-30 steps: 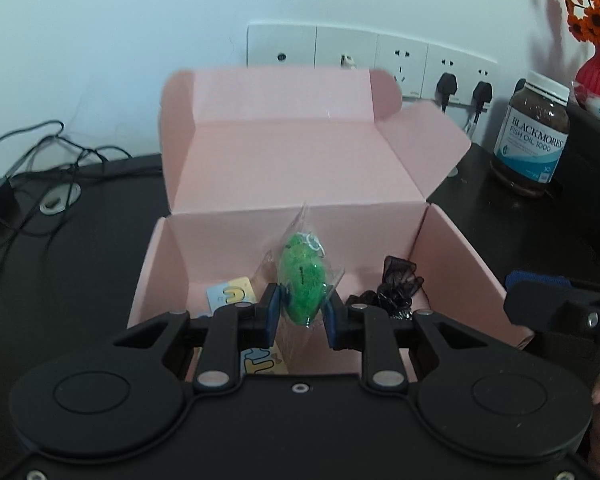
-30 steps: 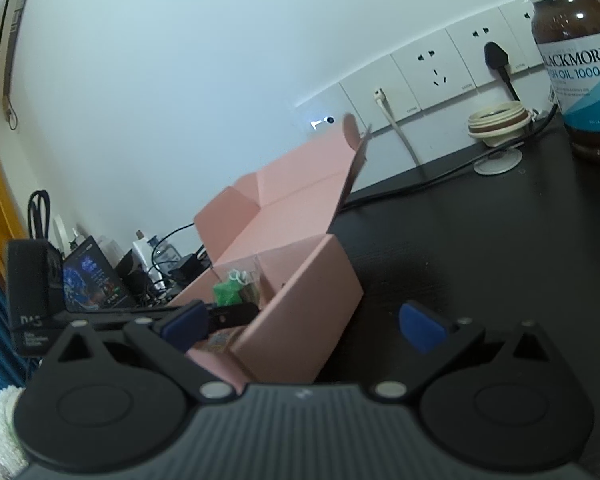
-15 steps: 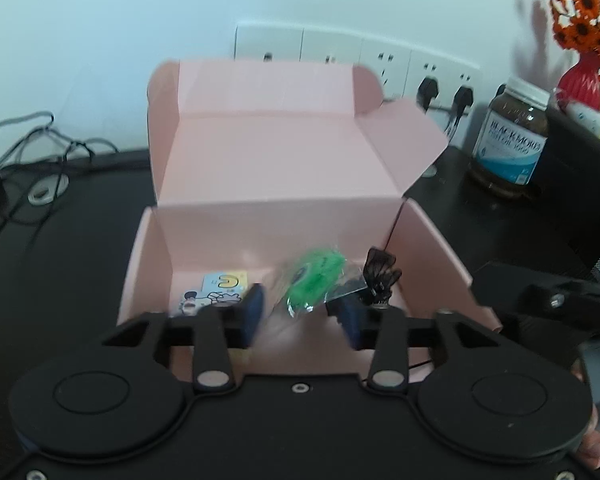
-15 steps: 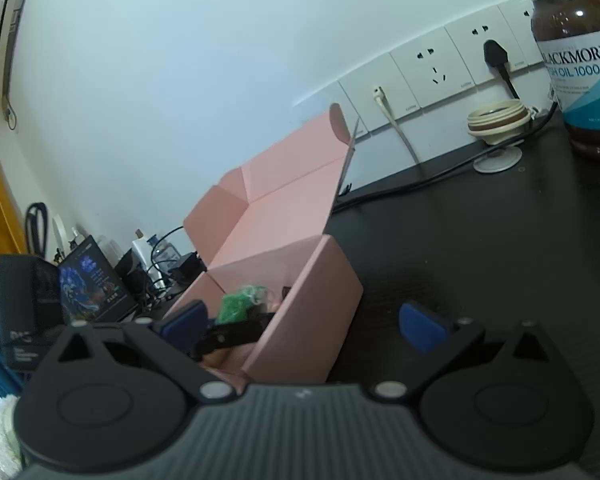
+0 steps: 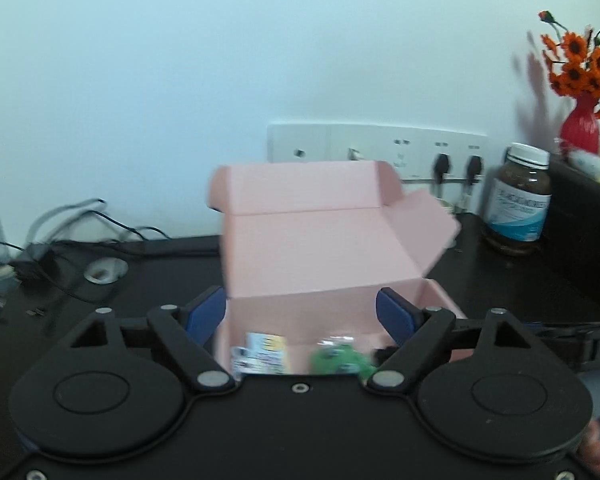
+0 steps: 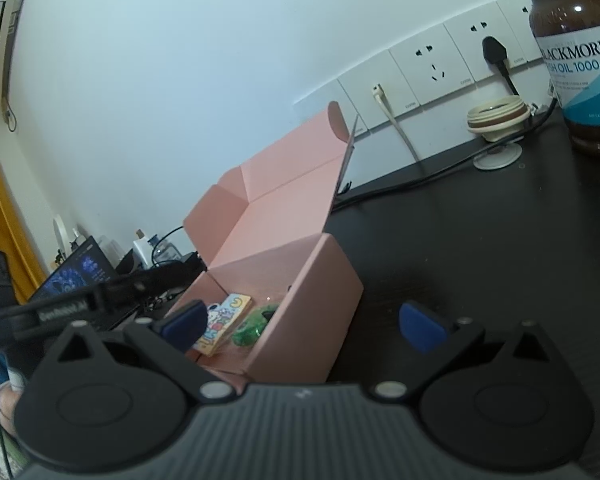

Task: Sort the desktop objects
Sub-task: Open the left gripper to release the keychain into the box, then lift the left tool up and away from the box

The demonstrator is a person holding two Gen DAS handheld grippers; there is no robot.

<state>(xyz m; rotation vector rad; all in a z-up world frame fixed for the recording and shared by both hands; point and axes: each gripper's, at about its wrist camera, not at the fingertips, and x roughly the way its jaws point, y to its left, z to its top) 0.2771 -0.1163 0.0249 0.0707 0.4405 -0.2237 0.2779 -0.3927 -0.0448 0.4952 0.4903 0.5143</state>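
An open pink cardboard box [image 5: 324, 252] stands on the black desk with its lid up. On its floor lie a green wrapped packet [image 5: 336, 358], a cartoon sticker card [image 5: 264, 354] and a small black item [image 5: 384, 354]. My left gripper [image 5: 300, 312] hovers above the box's front; its jaws are opening, with nothing held between the blue pads. The right wrist view shows the box [image 6: 300, 280] from its right side, with the green packet [image 6: 256, 326] and the card [image 6: 224, 320] inside. My right gripper [image 6: 302, 326] is open near the box's front right corner.
A brown fish oil bottle [image 5: 518, 200] and a red vase of orange flowers [image 5: 580, 124] stand at the right, beside a black case [image 5: 580, 224]. Tangled cables [image 5: 80, 236] lie at the left. Wall sockets [image 6: 432, 68], a cream ring [image 6: 498, 118] and a lit screen [image 6: 80, 272] are also in view.
The left gripper let go of the green packet, which now lies in the box. Its jaws spread wide and it drew back and upward. The right gripper stayed still.
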